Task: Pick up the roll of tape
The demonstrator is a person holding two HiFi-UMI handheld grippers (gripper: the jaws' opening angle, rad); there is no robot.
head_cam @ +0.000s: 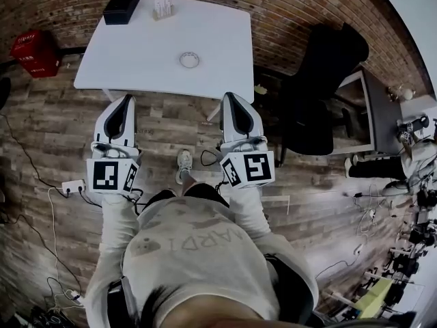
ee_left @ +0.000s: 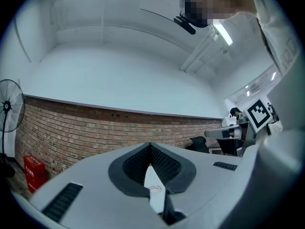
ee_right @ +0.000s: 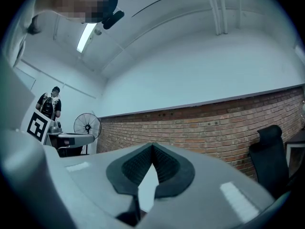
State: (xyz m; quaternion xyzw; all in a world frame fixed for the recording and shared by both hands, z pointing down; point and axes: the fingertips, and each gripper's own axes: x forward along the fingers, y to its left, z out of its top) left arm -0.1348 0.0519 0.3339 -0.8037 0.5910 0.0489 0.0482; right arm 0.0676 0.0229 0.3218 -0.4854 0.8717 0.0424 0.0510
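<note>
The roll of tape (head_cam: 189,59) is a small pale ring lying flat on the white table (head_cam: 136,60), right of its middle. Both grippers are held short of the table's near edge, over the wooden floor. My left gripper (head_cam: 128,98) points at the near left part of the table, its jaws together and nothing in them. My right gripper (head_cam: 227,96) sits just before the near right corner, shut and empty too. In the left gripper view the pads (ee_left: 164,166) meet at the tip, as do the pads (ee_right: 167,166) in the right gripper view.
A black box (head_cam: 121,5) and a small card stand (head_cam: 163,5) sit at the table's far edge. A red crate (head_cam: 34,52) stands by the brick wall at left. A black office chair (head_cam: 328,74) and a desk (head_cam: 374,111) are at right. Cables and a power strip (head_cam: 72,185) lie on the floor.
</note>
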